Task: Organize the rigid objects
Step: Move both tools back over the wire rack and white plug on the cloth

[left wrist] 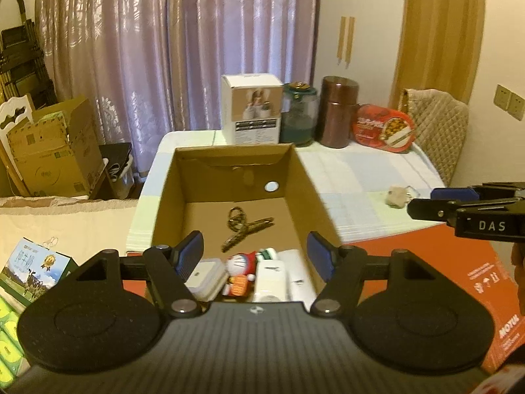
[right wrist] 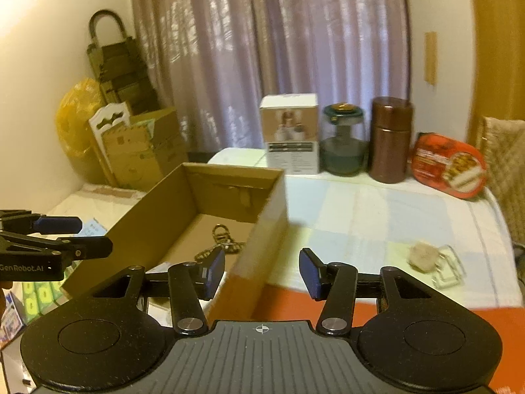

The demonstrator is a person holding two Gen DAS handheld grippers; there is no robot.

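An open cardboard box [left wrist: 310, 177] stands on an orange carton. On its floor lies a brass key chain [left wrist: 244, 226]. At its near end are a Doraemon figure [left wrist: 241, 267], a white lidded case [left wrist: 205, 277] and a white bottle [left wrist: 270, 279]. My left gripper [left wrist: 255, 249] hovers over that near end, open, with nothing between its blue pads. My right gripper [right wrist: 262, 272] is open and empty, level with the box's right wall [right wrist: 262, 229]. A beige lump with a clear clip [right wrist: 421, 254] lies on the tablecloth to the right.
At the table's back stand a white product box [left wrist: 251, 111], a green jar [left wrist: 298, 115], a brown canister [left wrist: 338, 111] and a red tin [left wrist: 384, 128]. A quilted chair back [left wrist: 439, 124] is at the right, and cardboard cartons [left wrist: 55, 151] at the left.
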